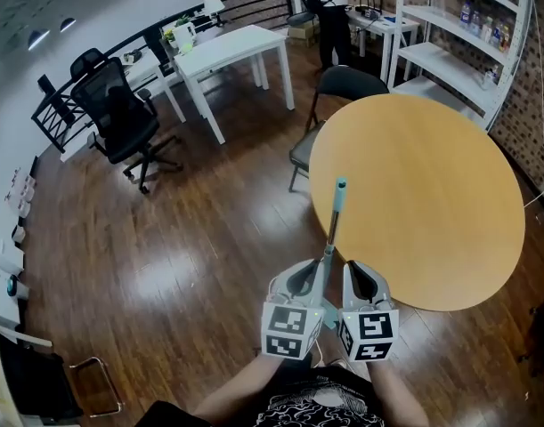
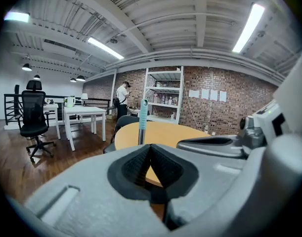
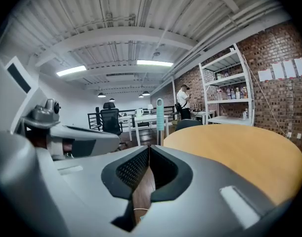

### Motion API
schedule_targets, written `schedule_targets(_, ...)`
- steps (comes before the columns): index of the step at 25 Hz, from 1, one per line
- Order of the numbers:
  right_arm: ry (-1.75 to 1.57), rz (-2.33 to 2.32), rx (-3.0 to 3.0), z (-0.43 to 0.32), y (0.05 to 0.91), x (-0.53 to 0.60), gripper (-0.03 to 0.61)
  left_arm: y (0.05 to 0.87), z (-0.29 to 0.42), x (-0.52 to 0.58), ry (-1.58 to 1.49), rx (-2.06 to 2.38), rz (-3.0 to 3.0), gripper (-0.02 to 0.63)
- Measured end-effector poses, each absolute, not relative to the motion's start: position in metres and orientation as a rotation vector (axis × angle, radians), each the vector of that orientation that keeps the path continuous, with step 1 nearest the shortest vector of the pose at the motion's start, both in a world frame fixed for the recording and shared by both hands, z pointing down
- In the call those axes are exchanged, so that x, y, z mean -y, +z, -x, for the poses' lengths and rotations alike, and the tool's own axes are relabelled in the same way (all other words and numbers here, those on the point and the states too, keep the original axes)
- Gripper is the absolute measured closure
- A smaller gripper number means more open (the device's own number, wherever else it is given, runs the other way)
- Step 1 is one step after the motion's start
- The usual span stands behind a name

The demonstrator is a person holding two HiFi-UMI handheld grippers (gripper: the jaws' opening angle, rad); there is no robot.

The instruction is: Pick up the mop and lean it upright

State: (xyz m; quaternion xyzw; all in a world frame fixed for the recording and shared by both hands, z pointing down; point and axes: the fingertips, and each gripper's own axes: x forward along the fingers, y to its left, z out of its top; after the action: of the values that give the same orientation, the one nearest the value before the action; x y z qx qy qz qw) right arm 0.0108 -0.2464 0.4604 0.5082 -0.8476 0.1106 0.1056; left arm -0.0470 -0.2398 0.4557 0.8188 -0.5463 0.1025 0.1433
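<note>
Head view: shows one mop [image 1: 332,225], pole upright, teal tip over the near left edge of the one round surface [image 1: 432,203], rising between two grippers held side by side, left gripper [image 1: 300,272] and right gripper [image 1: 361,272]. Left gripper view: shows jaws together, nothing between, pole just beyond. Right gripper view: likewise jaws together and empty, pole beyond.

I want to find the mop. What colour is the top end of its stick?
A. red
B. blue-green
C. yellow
B: the mop stick ends in a blue-green tip, seen against the round table.
</note>
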Motion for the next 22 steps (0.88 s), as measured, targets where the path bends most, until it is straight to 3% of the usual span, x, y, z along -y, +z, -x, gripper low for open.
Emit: schedule_targets(22,0.306,-1.253,2.694,0.007,0.435,0.172,0.578,0.453,0.049,0.164,0.303,1.739,-2.261,0.611)
